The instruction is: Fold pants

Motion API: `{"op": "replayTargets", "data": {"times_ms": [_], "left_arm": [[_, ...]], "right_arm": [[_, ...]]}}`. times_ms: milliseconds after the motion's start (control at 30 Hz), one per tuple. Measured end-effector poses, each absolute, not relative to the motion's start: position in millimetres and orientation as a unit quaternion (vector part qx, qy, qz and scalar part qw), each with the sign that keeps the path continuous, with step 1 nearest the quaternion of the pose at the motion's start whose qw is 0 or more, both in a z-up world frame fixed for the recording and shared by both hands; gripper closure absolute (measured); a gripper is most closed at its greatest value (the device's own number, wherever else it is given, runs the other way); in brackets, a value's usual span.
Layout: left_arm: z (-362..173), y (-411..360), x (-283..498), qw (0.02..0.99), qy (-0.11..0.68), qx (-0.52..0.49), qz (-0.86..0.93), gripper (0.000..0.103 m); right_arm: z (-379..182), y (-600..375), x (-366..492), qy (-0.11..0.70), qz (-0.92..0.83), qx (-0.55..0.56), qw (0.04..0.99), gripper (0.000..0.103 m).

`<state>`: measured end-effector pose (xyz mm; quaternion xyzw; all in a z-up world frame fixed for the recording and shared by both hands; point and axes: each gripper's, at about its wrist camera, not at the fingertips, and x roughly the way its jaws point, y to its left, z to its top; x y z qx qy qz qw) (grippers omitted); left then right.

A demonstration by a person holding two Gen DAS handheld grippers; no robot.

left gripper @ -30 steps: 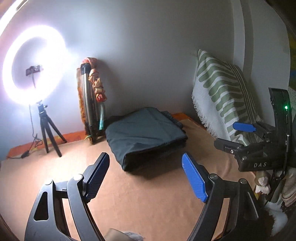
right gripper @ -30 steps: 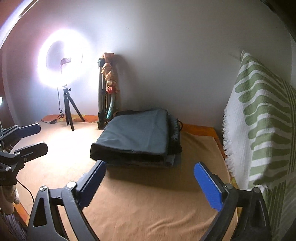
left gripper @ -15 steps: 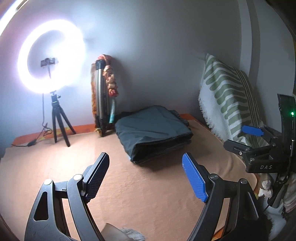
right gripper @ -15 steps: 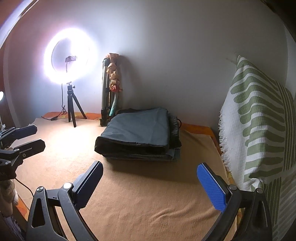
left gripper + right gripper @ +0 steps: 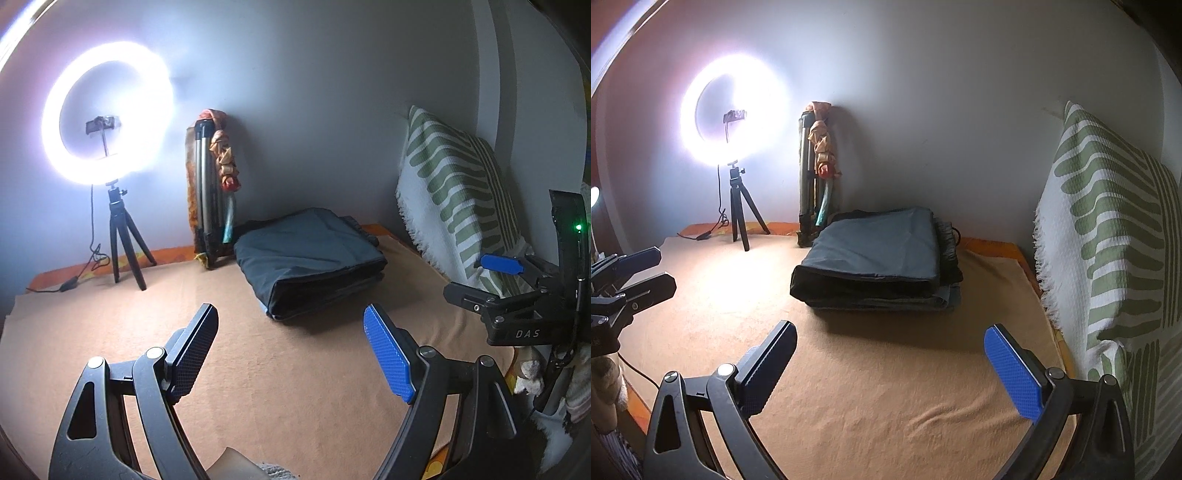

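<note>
1 stack of folded pants (image 5: pixel 875 258), 1 ring light (image 5: pixel 735 110) (lit), 1 striped cushion (image 5: pixel 1108 240), 2 tongs (image 5: pixel 890 365) (image 5: pixel 290 350)

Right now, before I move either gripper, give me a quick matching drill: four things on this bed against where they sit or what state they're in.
Things:
1. pants
2. ring light
3. pillow
4. right gripper

States:
A. lit, on a small tripod at back left
B. open, holding nothing
C. folded stack in mid-bed
D. leaning upright along the right side

Pairs: 1-C, 2-A, 3-D, 4-B
</note>
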<state>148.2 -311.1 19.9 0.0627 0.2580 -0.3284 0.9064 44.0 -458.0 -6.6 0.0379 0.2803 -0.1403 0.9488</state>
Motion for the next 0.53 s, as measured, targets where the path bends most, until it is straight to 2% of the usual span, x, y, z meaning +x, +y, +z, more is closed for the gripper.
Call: {"op": "replayTargets", "data": {"times_ms": [533], "left_arm": [[19.4, -305.3, 144.8, 0.907, 0.258, 0.063, -0.326, 0.022]], "right_arm": [[-11.5, -453.9, 39.7, 0.29, -0.142, 0.044, 0.946, 0.0]]}}
